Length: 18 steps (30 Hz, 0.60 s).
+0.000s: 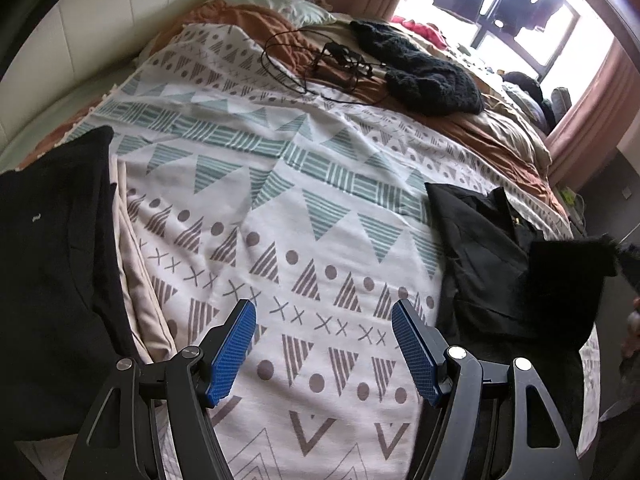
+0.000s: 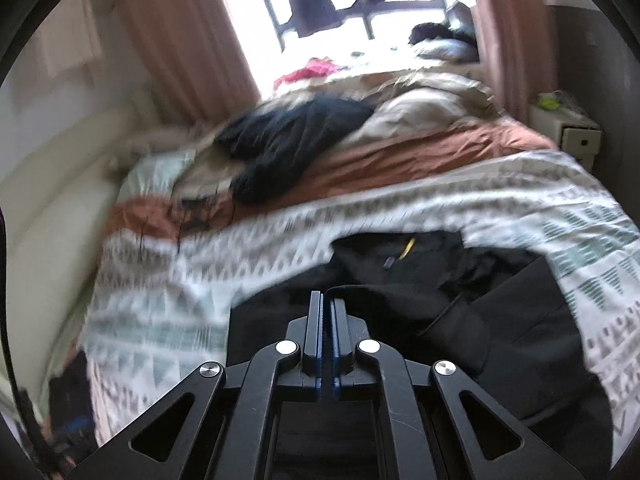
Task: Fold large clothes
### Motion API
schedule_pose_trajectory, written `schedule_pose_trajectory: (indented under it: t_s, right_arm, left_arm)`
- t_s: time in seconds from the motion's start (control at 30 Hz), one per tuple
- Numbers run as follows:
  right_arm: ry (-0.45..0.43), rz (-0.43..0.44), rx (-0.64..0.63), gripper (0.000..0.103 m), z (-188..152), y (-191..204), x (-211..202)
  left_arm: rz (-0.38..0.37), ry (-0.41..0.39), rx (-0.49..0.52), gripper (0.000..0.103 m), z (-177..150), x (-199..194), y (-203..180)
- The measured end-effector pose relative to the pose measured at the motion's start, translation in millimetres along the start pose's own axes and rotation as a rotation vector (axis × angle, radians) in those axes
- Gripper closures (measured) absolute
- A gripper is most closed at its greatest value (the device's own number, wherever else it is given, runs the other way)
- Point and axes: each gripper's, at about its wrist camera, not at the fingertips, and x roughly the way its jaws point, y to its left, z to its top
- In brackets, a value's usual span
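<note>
Black garment [image 2: 460, 300] lies crumpled; right gripper [image 2: 326, 300] seemingly pinches its edge.

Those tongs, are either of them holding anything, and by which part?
The left tongs are open and empty above the blanket. The right tongs are shut on the black garment, apparently pinching an edge of its cloth; which part cannot be told.

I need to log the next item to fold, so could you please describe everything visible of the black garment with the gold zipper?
The black garment lies crumpled and unfolded on the patterned bedspread, at the bed's right side. It looks like smooth woven fabric, with a gold zipper near its top. The right gripper is shut on a fold of it; the open left gripper hovers beside it.
</note>
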Motion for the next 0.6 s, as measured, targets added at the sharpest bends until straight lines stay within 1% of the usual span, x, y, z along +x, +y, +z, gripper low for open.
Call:
schedule_pose_trajectory:
  t_s: [0.03, 0.07, 0.1, 0.13, 0.17, 0.3, 0.5, 0.6]
  right_arm:
    - [0.079, 0.049, -0.012, 0.076, -8, 2, 14]
    - [0.121, 0.08, -0.006, 0.054, -17, 2, 22]
    - [0.138, 0.093, 0.001, 0.039, -24, 2, 25]
    - [0.149, 0.096, 0.0, 0.035, -33, -1, 27]
    - [0.16, 0.092, -0.008, 0.032, -41, -5, 27]
    - [0.209, 0.081, 0.009, 0.032, -63, -33, 22]
    - [0.191, 0.008, 0.08, 0.032, -75, -98, -4]
    - [0.177, -0.02, 0.129, 0.032, -82, -131, -19]
  left_arm:
    - [-0.001, 0.002, -0.001, 0.031, -1, 0, -1]
    - [-0.001, 0.002, 0.001, 0.031, -2, 0, -3]
    - [-0.002, 0.002, 0.004, 0.031, -2, 0, -4]
    - [-0.002, 0.002, 0.013, 0.031, -3, 0, -9]
    - [-0.003, 0.003, 0.021, 0.031, -3, 1, -13]
    - [-0.017, 0.01, 0.047, 0.031, -4, 5, -35]
    - [-0.058, 0.03, 0.112, 0.031, -9, 18, -90]
    - [-0.082, 0.044, 0.158, 0.031, -13, 26, -127]
